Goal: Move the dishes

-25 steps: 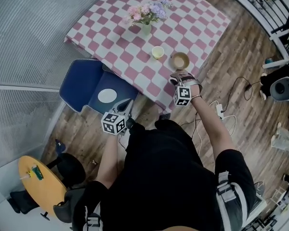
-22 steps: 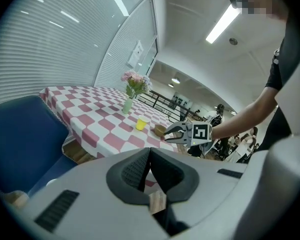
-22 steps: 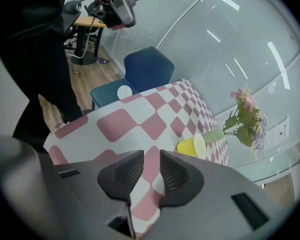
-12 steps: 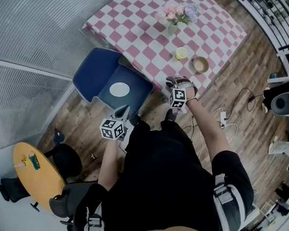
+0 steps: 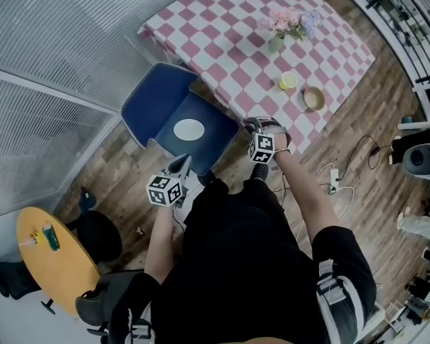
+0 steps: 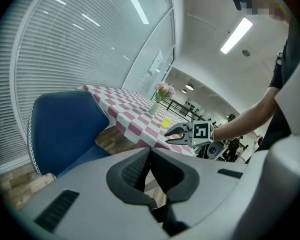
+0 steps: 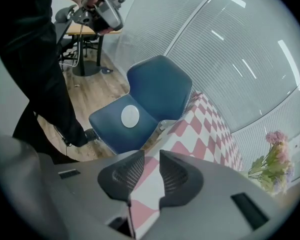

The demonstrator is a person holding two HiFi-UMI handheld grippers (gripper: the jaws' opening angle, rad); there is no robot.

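A white plate (image 5: 188, 129) (image 7: 130, 115) lies on the seat of a blue chair (image 5: 158, 106) (image 7: 157, 86). On the pink checkered table (image 5: 222, 20) stand a yellow cup (image 5: 289, 81) (image 6: 166, 123) and a brown bowl (image 5: 314, 98). My right gripper (image 5: 256, 126) (image 7: 151, 156) hangs off the table's near edge, beside the chair. It is open; its jaws have just been closing a little and nothing is between them. My left gripper (image 5: 180, 165) (image 6: 150, 151) is lower left, over the floor in front of the chair, with its pads together and nothing in them.
A vase of flowers (image 5: 278, 41) (image 6: 155, 105) stands mid-table. Slatted blinds run along the left. A round yellow side table (image 5: 54, 264) and a black stool (image 5: 100, 239) stand behind me at lower left. Cables (image 5: 333, 174) lie on the wooden floor at right.
Both grippers have drawn back from the table toward the chair. The right gripper has left the bowl's side; the bowl and cup stay on the table.
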